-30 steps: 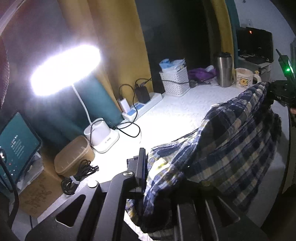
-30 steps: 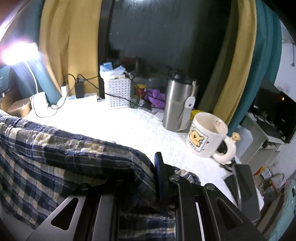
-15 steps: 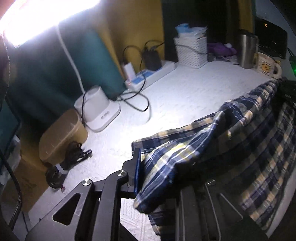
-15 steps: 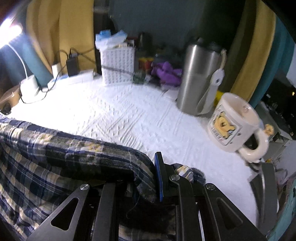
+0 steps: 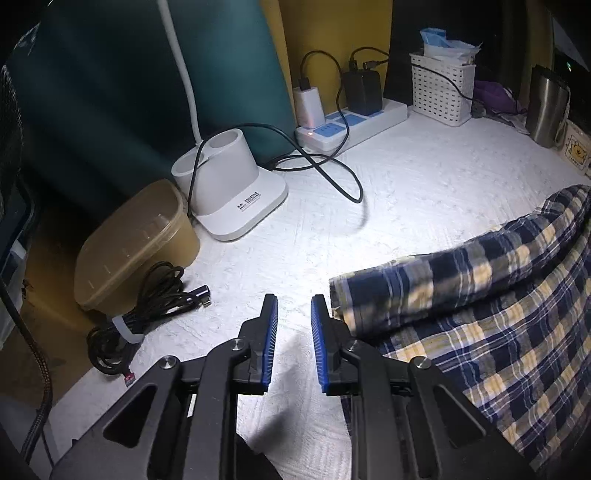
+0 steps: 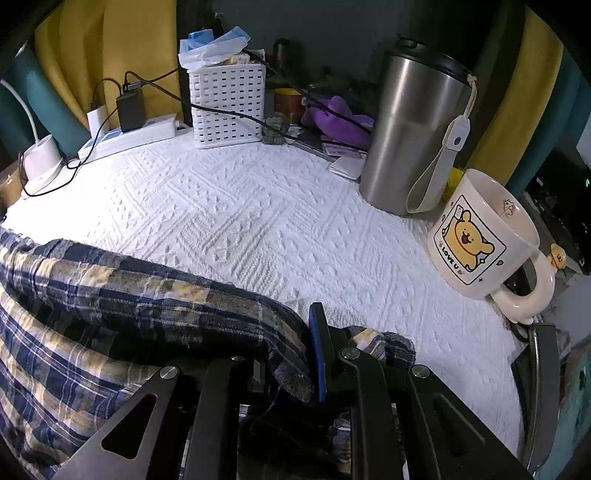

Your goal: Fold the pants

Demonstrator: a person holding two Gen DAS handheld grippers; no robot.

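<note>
**Left jaws apart and empty, right jaws clamped on cloth**

Left gripper (image 5: pixel 293 321): parted, nothing between, beside the folded edge of the blue-and-yellow plaid cotton pants (image 5: pixel 480 295). Right gripper (image 6: pixel 291 347): pinching the other corner, likely to steady the fold on the white textured tablecloth (image 6: pixel 258 221).

A counter covered by a white embossed cloth (image 6: pixel 236 221) is seen under bright light, backed at 12 o'clock by yellow curtains (image 6: pixel 99 44), teal curtains (image 5: pixel 110 92) and a dark panel (image 6: pixel 332 33). In the left wrist view, a white lamp base (image 5: pixel 236 192) with its stem is placed at 11 o'clock, and a power strip (image 5: pixel 354 122) at 12 o'clock. Dim shelving (image 6: pixel 565 206) is glimpsed at 3 o'clock in the right wrist view.
</note>
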